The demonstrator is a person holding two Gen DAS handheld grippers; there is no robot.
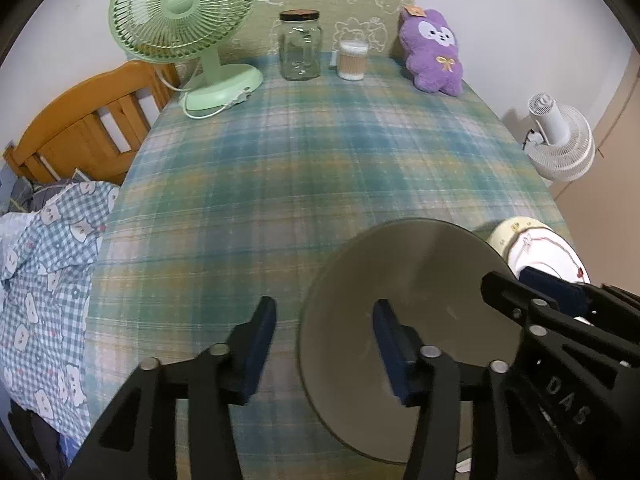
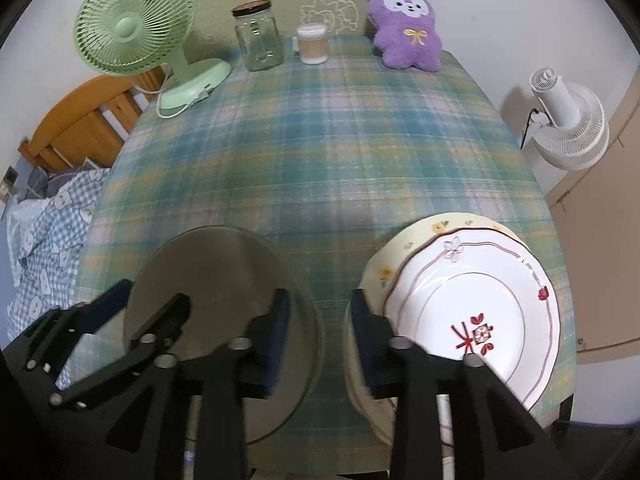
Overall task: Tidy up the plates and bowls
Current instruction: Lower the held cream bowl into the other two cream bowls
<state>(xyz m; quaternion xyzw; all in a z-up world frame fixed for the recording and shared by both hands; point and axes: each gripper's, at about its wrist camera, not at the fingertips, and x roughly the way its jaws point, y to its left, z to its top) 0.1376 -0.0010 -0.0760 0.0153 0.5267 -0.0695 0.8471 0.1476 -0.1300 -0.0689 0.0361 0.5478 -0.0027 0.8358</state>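
On the near edge of the table [image 2: 320, 152], a grey bowl [image 2: 216, 288] sits just left of a white plate [image 2: 480, 300] stacked on a yellow plate [image 2: 404, 248]. The left gripper [image 1: 324, 344] straddles the bowl's left rim, jaws parted, one finger inside, one outside, neither visibly pressing it. The right gripper [image 2: 320, 320] hangs over the gap between bowl and plates, jaws partly open and holding nothing. At the far end stand a green fan [image 2: 136, 36], a glass jar [image 2: 258, 36] and a purple plush toy [image 2: 404, 28].
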